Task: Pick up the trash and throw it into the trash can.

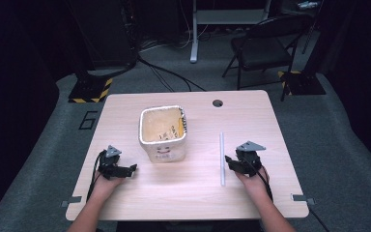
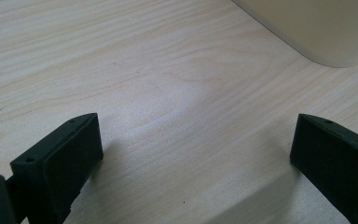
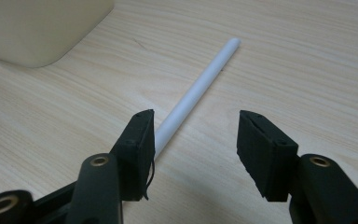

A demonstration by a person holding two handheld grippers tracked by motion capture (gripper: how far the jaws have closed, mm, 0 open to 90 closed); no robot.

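A person seated at a pale wood tabletop (image 1: 188, 193) holds a two-jaw gripper in each hand, forearms entering from the near edge. The left gripper (image 1: 131, 168) rests near the tabletop's left side with its jaws spread wide over bare wood in the left gripper view, nothing between them. The right gripper (image 1: 228, 161) sits near the right side, jaws likewise apart and gripping nothing.

A slim white tube (image 1: 222, 158) lies flat on the tabletop just beside the right gripper, its long axis running from the person's side toward the far edge, roughly parallel to the tabletop's side edges. In the right gripper view its near end passes behind the left-hand jaw and is hidden there, so whether jaw and tube touch cannot be told; the far, rounded end (image 3: 233, 43) points away, up and to the right.

A cream square bin (image 1: 164, 134) stands upright left of centre, between the two grippers and farther from the person. Its contents are too blurred to identify, and a small dark mark on its near face is hard to read. Each gripper view catches just a cropped corner of the bin (image 2: 326, 28).

Open wood lies between the bin and the tube, and across the whole near strip between the hands. A round hole (image 1: 217, 103) sits near the far edge. Beyond, a dark folding chair (image 1: 263, 46) stands on grey floor; the room's margins are lost in shadow.
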